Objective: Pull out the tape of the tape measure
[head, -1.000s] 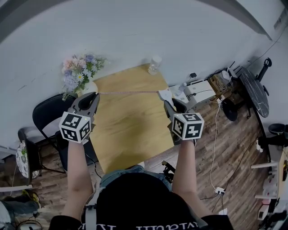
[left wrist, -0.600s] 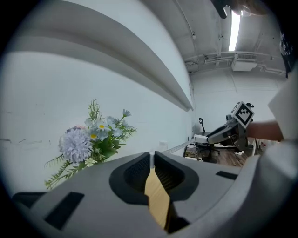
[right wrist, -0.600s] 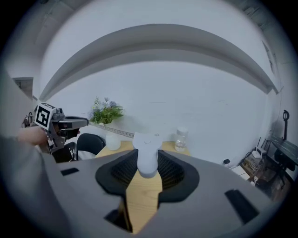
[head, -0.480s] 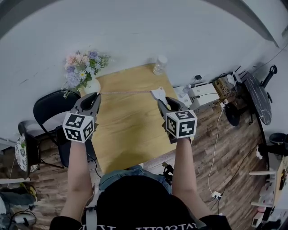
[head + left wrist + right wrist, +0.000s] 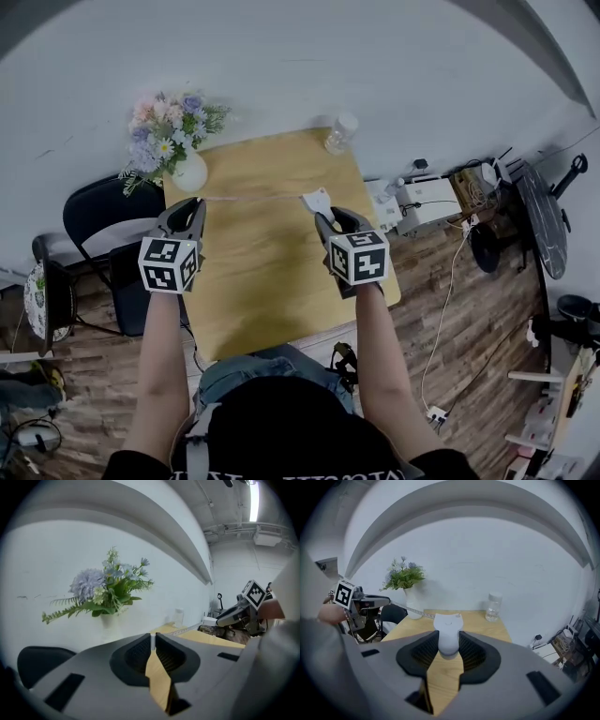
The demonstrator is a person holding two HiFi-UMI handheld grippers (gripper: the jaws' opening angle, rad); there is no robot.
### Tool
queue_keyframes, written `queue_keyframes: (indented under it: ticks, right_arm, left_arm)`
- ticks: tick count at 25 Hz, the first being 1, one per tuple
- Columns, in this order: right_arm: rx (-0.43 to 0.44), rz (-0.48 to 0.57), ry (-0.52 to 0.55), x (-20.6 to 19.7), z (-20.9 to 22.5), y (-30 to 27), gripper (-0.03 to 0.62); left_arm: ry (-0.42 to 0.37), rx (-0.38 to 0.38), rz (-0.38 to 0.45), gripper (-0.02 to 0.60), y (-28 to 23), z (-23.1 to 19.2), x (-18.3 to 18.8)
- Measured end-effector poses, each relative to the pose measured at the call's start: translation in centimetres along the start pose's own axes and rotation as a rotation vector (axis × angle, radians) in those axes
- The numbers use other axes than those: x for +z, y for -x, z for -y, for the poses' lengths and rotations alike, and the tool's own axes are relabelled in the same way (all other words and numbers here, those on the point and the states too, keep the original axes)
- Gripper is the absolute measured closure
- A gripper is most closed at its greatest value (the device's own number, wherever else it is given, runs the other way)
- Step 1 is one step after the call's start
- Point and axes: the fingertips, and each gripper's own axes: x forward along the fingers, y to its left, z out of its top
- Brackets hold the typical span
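My left gripper is pinched almost flat on the tip of the tape. The end is only a thin tab, and a looser bite would let it slip. My right gripper is clamped partway, with its jaws pressing either side of the white tape measure case.

Holding one end in each tool lets me spread them and hold the strip taut. It hangs as a straight line over the wooden table, just on my side of the vase of flowers. The tip is nearest the vase. The case is well to the vase's right, short of the clear jar.

The case is small, smooth and rounded, with a faint curved mark on its face. The tape is narrow and pale with fine graduations. I judge that a good length is already drawn out.
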Motion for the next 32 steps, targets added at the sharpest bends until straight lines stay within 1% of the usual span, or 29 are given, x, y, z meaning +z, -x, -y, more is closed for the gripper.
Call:
queue_keyframes:
  ticks: [4, 8, 12, 15, 19, 27, 32]
  right_arm:
    - [0.027, -0.053, -0.001, -2.2, -0.2, -2.1, 0.451]
    - [0.047, -0.099, -0.009, -4.1, -0.5, -4.5, 0.451]
    - [0.069, -0.159, 0.009, -5.6, -0.7, -7.3, 0.451]
    - [0.081, -0.208, 0.039, -6.5, -0.7, -9.0, 0.451]
    - [0.087, -0.258, 0.046, -7.5, -1.0, -10.6, 0.451]
    - [0.091, -0.333, 0.051, -9.0, -1.9, -13.0, 0.45]
    - [0.065, -0.382, 0.059, -10.5, -2.3, -13.8, 0.45]
  left_arm:
    - [0.104, 0.033, -0.032, 0.539, -0.7, -0.8, -2.4]
    - [0.16, 0.071, -0.085, 0.54, -1.4, -1.8, -5.1]
    - [0.178, 0.108, -0.146, 0.54, -2.2, -2.7, -7.4]
    - [0.177, 0.12, -0.181, 0.54, -2.8, -3.1, -8.4]
    - [0.192, 0.135, -0.216, 0.54, -3.2, -3.6, -9.6]
    - [0.223, 0.159, -0.271, 0.538, -2.7, -4.0, -11.9]
    - [0.278, 0.139, -0.262, 0.538, -2.2, -4.1, -12.5]
